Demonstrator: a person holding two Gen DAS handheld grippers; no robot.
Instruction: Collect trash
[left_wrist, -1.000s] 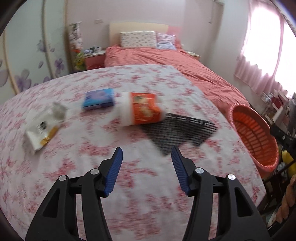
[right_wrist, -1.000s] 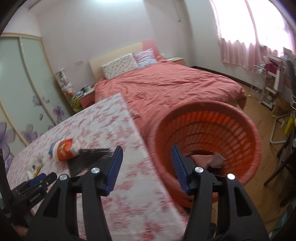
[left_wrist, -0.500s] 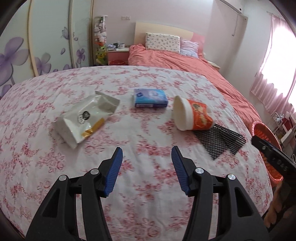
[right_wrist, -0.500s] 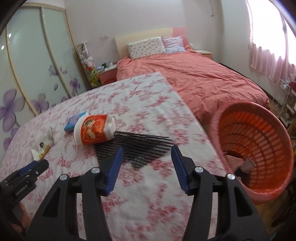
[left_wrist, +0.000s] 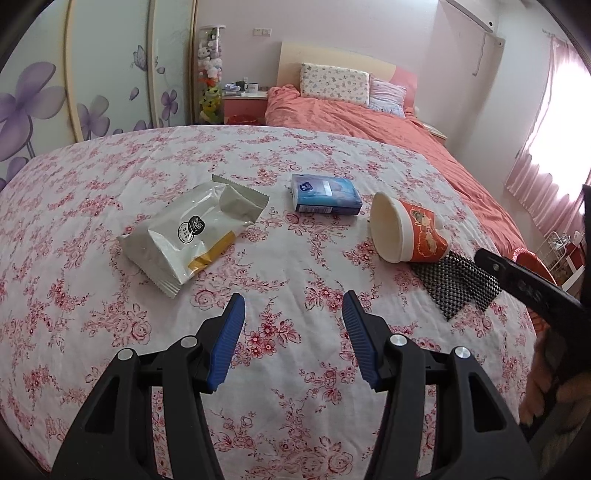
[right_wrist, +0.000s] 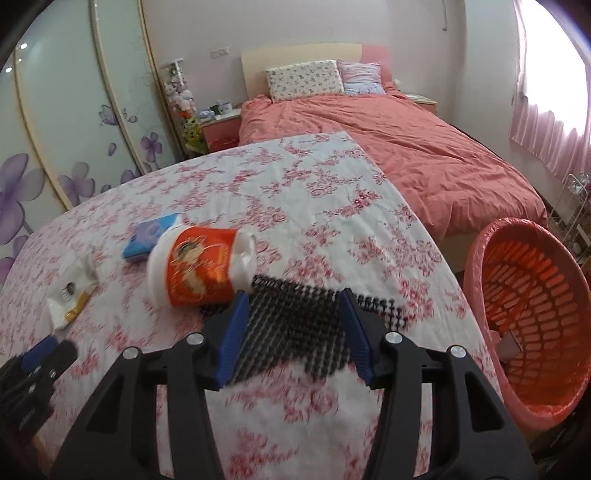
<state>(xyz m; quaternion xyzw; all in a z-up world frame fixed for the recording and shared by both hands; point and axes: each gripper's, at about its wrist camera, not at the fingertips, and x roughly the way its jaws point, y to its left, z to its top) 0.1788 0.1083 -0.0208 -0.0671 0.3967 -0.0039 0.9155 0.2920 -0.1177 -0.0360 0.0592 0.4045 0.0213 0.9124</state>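
Note:
Trash lies on the flowered tablecloth (left_wrist: 110, 332): a torn white snack wrapper (left_wrist: 195, 232), a blue tissue pack (left_wrist: 325, 194), a tipped orange paper cup (left_wrist: 410, 232) and a black mesh sheet (left_wrist: 458, 284). My left gripper (left_wrist: 293, 317) hangs open over bare cloth, nearer than the wrapper and the pack. My right gripper (right_wrist: 291, 314) hovers over the black mesh sheet (right_wrist: 295, 325). Its jaws are closing, with the mesh showing between the blue pads, which do not press on it. The orange cup (right_wrist: 199, 269) lies just beyond its left finger.
An orange slatted basket (right_wrist: 535, 325) lined with a pink bag stands off the table's right edge, with some scraps inside. A bed with a coral cover (right_wrist: 424, 155) lies beyond. The left gripper (right_wrist: 37, 362) shows at the lower left of the right wrist view.
My right gripper swung left from over the basket to above the black mesh. My left gripper shifted left along the table, so the wrapper and tissue pack now lie ahead of it.

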